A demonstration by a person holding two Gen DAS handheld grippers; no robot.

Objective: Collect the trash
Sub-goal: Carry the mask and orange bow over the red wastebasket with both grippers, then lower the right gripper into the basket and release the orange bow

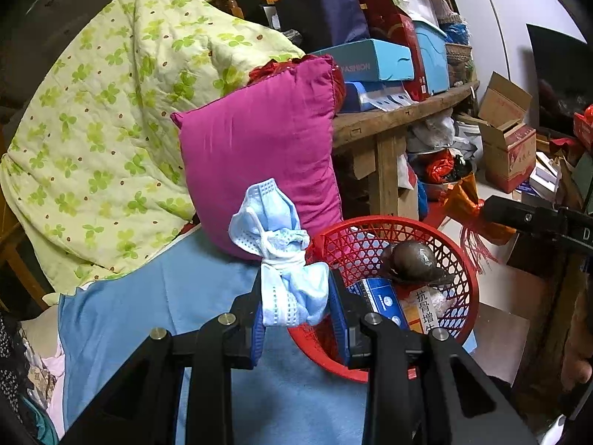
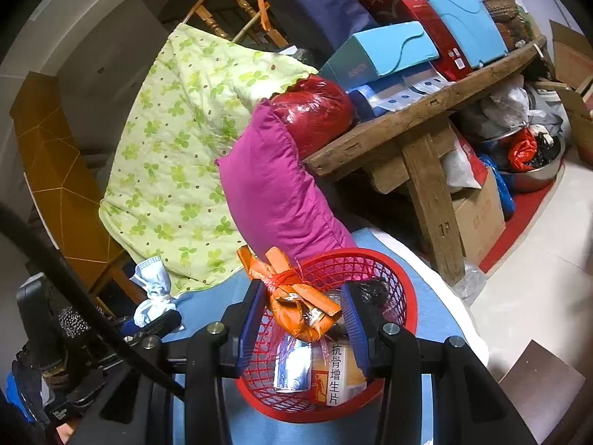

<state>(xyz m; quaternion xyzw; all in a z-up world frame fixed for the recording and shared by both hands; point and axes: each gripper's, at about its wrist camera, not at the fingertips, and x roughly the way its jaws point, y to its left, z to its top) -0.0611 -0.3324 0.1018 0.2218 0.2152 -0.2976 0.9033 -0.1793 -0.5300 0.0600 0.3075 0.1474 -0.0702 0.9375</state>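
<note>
The mask point(image 1: 285, 259), a crumpled blue face mask knotted at its middle, is pinched between the pads of your left gripper point(image 1: 296, 304), held just left of the basket point(image 1: 470, 278) and outside its rim. The wrapper point(image 2: 296, 296), an orange packet tied with red string, sits clamped in your right gripper point(image 2: 304, 307) directly above the basket's open mouth. Both pieces look light, soft and limp: they should crush without harm, and the grip near the mask's knot is the firmest hold because the loose cloth bunches there. The wrapper's glossy film may slide on the pads, so the tied waist looks the safer purchase.

The basket, a red mesh bowl, rests on the blue sheet point(image 1: 148, 315) and already holds a blue carton point(image 1: 381, 296), a white-and-orange medicine box point(image 2: 339, 374) and a dark round lump point(image 1: 411, 259). Being light plastic on soft bedding, it will probably tip if you press its rim.

Close behind the basket leans a magenta pillow point(image 1: 259, 155), touching or nearly touching the far rim; a green quilt point(image 1: 111, 129) lies to the left. A wooden bench point(image 2: 418, 137) loaded with boxes stands to the right rear. Open room lies above the basket and toward you; the mask's path rightward over the near rim appears unobstructed.
</note>
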